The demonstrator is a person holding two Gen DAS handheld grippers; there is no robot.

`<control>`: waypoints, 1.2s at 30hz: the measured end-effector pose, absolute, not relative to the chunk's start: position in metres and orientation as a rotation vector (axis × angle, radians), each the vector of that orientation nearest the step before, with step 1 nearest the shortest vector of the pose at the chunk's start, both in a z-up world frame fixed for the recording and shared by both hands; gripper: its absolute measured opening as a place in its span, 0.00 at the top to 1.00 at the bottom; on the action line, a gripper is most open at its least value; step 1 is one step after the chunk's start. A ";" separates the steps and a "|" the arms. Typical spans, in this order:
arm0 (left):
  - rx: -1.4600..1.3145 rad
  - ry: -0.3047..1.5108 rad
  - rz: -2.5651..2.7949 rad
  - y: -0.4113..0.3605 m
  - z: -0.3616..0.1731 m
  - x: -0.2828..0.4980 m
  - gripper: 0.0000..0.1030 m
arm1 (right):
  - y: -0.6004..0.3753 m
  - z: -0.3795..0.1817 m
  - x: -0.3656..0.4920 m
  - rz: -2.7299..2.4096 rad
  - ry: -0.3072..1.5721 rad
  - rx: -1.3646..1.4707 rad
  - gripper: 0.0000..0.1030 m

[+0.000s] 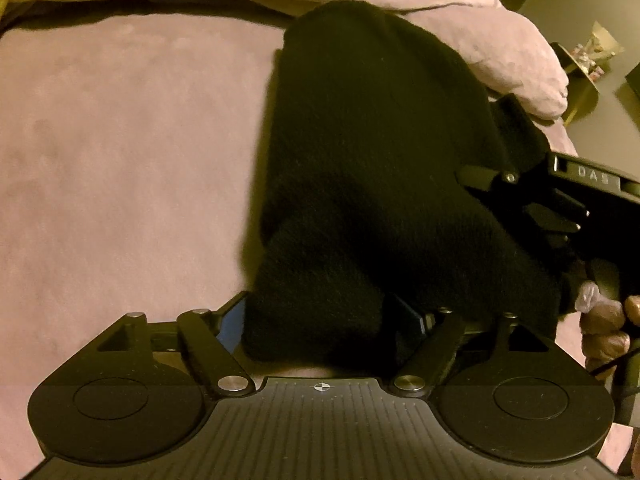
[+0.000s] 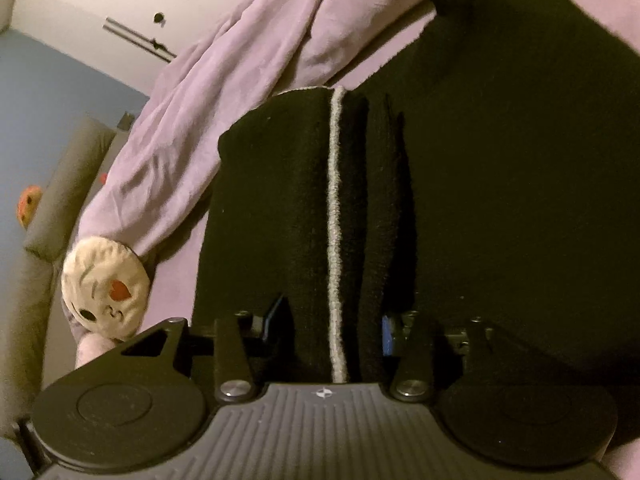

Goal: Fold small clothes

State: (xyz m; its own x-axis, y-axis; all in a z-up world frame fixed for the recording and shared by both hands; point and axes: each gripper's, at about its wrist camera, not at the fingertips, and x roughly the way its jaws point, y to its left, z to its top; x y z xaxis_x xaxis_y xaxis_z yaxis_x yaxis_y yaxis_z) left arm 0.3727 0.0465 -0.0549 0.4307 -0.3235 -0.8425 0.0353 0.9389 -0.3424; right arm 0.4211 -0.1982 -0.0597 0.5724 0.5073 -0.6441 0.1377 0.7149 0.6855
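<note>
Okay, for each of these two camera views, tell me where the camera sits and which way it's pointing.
Left wrist view: sits on the left gripper, looking forward and down along its fingers at a black garment on a pink bedspread; the right gripper and fingers of a hand show at right.
Right wrist view: sits on the right gripper, looking down at folded black cloth with a grey edge; a plush toy lies at left.
Shared: the black garment and the bedspread.
</note>
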 end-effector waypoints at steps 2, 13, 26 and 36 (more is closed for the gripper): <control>-0.291 1.111 -0.223 0.047 -0.054 0.372 0.19 | -0.195 -0.054 0.421 0.237 0.953 0.725 0.72; -0.249 1.138 -0.286 0.040 -0.044 0.355 0.13 | -0.152 0.041 0.420 0.192 0.740 0.147 0.81; -0.262 1.160 -0.215 0.017 -0.058 0.370 0.16 | -0.188 0.046 0.409 -0.018 0.698 -0.123 0.81; -0.225 1.203 -0.195 0.003 -0.065 0.378 0.16 | -0.214 -0.020 0.422 -0.080 0.816 -0.179 0.68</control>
State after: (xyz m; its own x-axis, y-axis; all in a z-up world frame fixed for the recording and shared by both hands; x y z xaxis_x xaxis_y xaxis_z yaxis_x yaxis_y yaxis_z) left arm 0.3778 0.0026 -0.0653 0.3482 -0.2672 -0.8986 0.0300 0.9612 -0.2742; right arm 0.4222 -0.2144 -0.0203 0.6829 -0.1402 -0.7169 0.0023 0.9818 -0.1898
